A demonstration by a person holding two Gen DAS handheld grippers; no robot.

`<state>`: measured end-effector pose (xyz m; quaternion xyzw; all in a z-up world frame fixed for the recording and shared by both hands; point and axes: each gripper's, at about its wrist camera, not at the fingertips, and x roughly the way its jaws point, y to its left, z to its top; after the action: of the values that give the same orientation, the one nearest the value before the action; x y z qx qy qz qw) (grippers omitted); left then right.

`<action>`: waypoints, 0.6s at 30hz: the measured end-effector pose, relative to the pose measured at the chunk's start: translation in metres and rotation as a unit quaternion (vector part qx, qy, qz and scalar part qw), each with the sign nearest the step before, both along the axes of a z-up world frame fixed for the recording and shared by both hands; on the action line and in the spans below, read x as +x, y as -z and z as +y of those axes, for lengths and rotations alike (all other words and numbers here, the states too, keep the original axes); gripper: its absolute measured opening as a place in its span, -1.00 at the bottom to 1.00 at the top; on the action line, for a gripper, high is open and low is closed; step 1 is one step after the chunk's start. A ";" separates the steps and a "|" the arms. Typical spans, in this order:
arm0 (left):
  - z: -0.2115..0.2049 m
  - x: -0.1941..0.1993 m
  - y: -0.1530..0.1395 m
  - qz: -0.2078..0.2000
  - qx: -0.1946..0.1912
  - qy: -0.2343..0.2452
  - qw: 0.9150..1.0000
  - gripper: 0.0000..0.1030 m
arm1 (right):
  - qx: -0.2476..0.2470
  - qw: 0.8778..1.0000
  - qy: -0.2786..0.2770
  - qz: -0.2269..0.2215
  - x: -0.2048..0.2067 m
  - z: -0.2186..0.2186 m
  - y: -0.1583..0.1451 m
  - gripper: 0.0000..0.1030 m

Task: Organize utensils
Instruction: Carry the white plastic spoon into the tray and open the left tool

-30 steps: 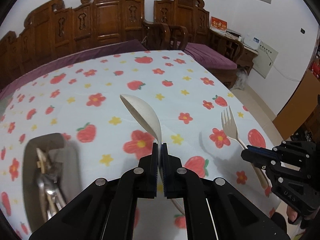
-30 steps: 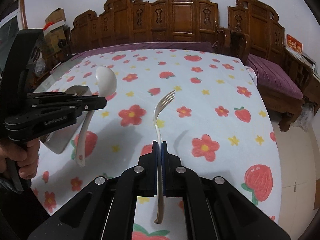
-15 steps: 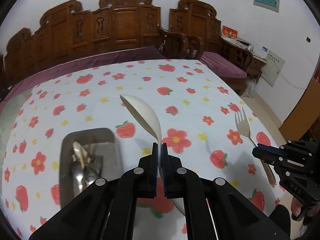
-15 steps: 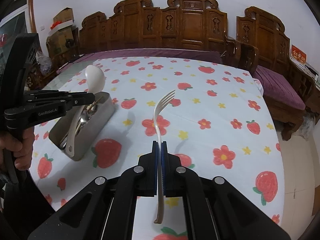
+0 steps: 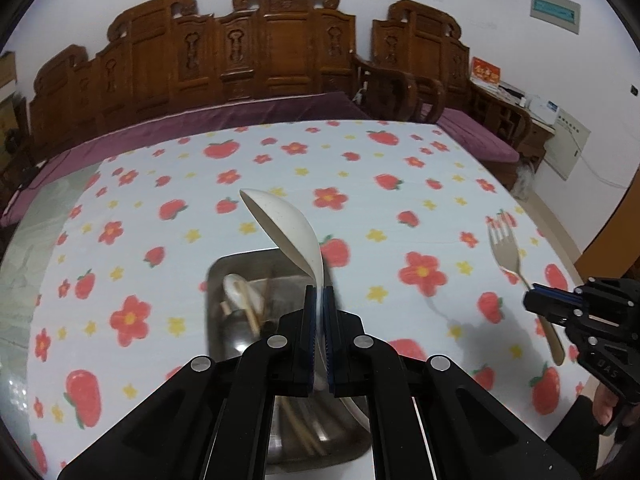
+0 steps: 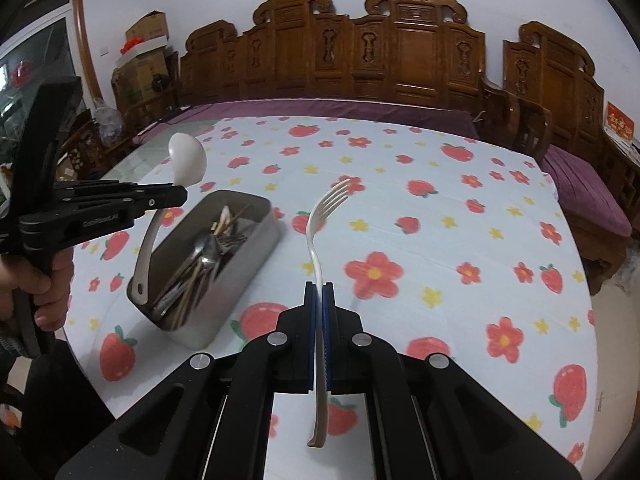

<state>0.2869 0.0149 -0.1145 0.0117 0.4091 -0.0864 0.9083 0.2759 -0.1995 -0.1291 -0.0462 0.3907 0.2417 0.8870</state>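
Right wrist view: on the left side, the left gripper pinches a white spoon by its neck. The bowl points up and the handle hangs down over the near end of a metal box. The box sits on a flowery cloth and holds many spoons and forks. In the middle, the right gripper pinches a white fork by its handle, tines pointing up and away, above the cloth just right of the box.

Left wrist view: the box lies right under the spoon and the left gripper. Far right, the right gripper holds the fork above the cloth.
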 end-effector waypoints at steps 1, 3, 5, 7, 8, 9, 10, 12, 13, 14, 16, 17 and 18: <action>0.006 0.002 0.003 0.004 0.003 -0.003 1.000 -0.95 | 0.001 1.000 -0.002 0.001 0.000 0.004 0.000 -0.92; 0.015 0.006 0.009 0.010 0.008 -0.007 1.000 -0.95 | 0.003 1.000 -0.005 0.004 0.001 0.010 0.002 -0.92; 0.021 0.009 0.015 0.015 0.014 -0.008 1.000 -0.95 | 0.004 1.000 -0.010 0.008 0.002 0.017 0.006 -0.92; 0.026 0.014 0.022 0.025 0.019 -0.007 0.999 -0.95 | 0.004 1.000 -0.014 0.011 0.002 0.023 0.009 -0.92; 0.028 0.016 0.026 0.028 0.024 -0.006 0.999 -0.95 | 0.005 1.000 -0.015 0.013 0.003 0.025 0.010 -0.92; 0.029 0.017 0.030 0.031 0.028 -0.006 0.999 -0.95 | 0.005 1.000 -0.016 0.016 0.004 0.028 0.012 -0.92; 0.030 0.019 0.035 0.036 0.033 -0.005 0.999 -0.95 | 0.006 1.000 -0.017 0.018 0.004 0.030 0.014 -0.92; 0.032 0.023 0.045 0.045 0.036 -0.005 0.998 -0.95 | 0.005 1.000 -0.019 0.021 0.005 0.034 0.017 -0.92; 0.033 0.024 0.048 0.048 0.036 -0.005 0.998 -0.95 | 0.004 0.999 -0.021 0.023 0.005 0.036 0.019 -0.92; 0.034 0.024 0.052 0.051 0.037 -0.005 0.998 -0.95 | 0.003 0.999 -0.022 0.025 0.005 0.038 0.021 -0.92; 0.034 0.027 0.059 0.058 0.037 -0.005 0.998 -0.95 | 0.002 0.999 -0.025 0.027 0.005 0.040 0.023 -0.92; 0.034 0.027 0.062 0.060 0.037 -0.005 0.997 -0.95 | 0.002 0.999 -0.025 0.028 0.005 0.041 0.024 -0.92; 0.034 0.028 0.065 0.063 0.036 -0.004 0.997 -0.95 | 0.002 0.999 -0.026 0.029 0.005 0.041 0.024 -0.92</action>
<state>0.3146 0.0486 -0.1794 0.0377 0.4680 -0.0688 0.8802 0.2814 -0.1583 -0.1535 -0.0477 0.4143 0.2664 0.8690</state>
